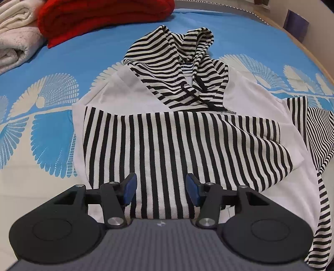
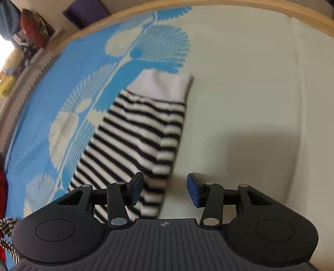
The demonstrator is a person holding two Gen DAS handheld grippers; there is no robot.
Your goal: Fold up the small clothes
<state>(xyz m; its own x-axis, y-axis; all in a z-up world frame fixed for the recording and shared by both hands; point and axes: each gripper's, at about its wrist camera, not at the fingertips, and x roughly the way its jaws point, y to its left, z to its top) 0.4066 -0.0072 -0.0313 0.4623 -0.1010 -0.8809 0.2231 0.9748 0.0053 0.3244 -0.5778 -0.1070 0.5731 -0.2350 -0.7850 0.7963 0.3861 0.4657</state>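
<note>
Right below the left gripper (image 1: 161, 188) lies the hoodie (image 1: 179, 133), spread flat on the blue patterned bedspread (image 1: 41, 100). Its jaws stand apart with nothing pinched between them; the blue pads (image 1: 129, 187) hover over the black-and-white striped panel at the hoodie's near edge, and whether they touch the cloth cannot be told. One striped sleeve is folded across the white body, so its stripes run up and down in the view. Beyond it, the striped hood (image 1: 173, 62) lies bunched at the far end, with a dark drawstring (image 1: 200, 100) trailing over the chest. At the far left corner of the bed sit a red folded cloth (image 1: 100, 18) and a stack of cream linens (image 1: 14, 37).

The right gripper (image 2: 165, 187) also has its jaws apart and holds nothing. The other sleeve (image 2: 133, 137), striped with a white cuff (image 2: 162, 85), stretches away from it, lying partly on the blue bedspread and partly on a plain cream sheet (image 2: 250, 104). The sleeve's near end passes under the left-hand pad, while the right-hand pad is over bare sheet. This view is blurred.
</note>
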